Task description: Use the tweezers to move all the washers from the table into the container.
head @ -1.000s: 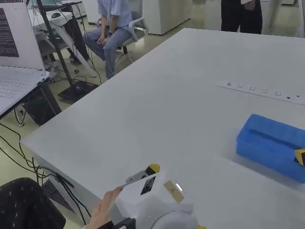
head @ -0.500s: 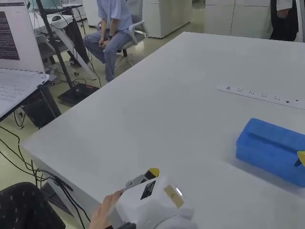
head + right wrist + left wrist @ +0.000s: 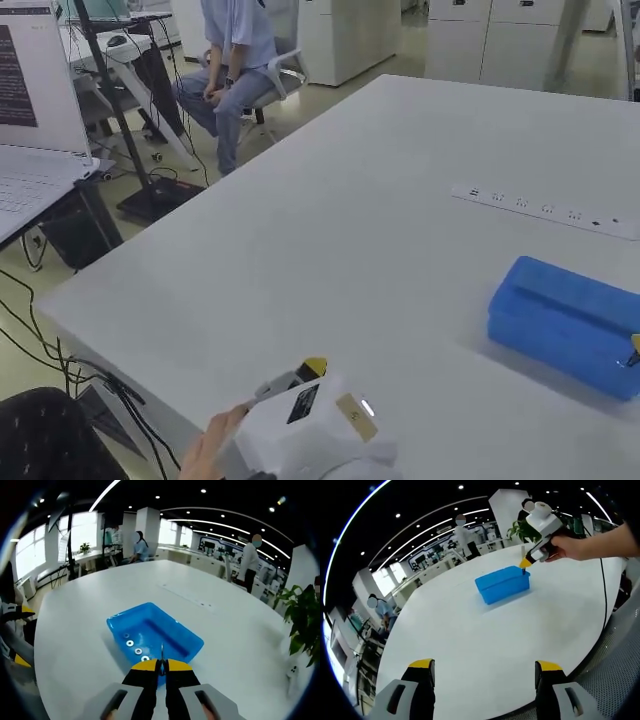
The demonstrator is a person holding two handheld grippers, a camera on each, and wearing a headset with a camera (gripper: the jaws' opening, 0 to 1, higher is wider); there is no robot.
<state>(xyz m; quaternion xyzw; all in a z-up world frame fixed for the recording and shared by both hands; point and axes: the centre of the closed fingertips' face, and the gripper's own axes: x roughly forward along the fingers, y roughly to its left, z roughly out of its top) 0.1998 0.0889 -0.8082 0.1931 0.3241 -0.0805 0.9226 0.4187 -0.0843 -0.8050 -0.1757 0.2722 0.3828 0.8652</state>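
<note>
Now the tweezers [image 3: 161, 656] sit over the blue container [image 3: 165, 636], with washers [image 3: 138, 651] inside it.
Head view: the left gripper [image 3: 312, 370], a hand [image 3: 208, 452] behind it, is low over the near edge of the white worktop [image 3: 330, 230]; the container lies well off to the right, a power strip [image 3: 545, 208] beyond it. Left gripper view: its jaws stand wide apart with nothing between them, and across the worktop the right gripper [image 3: 524, 564] points down at the container's far rim. Right gripper view: its jaws are pressed together on the tweezers, whose thin tips reach above the container's near wall; four washers lie in a row on the container's floor.
</note>
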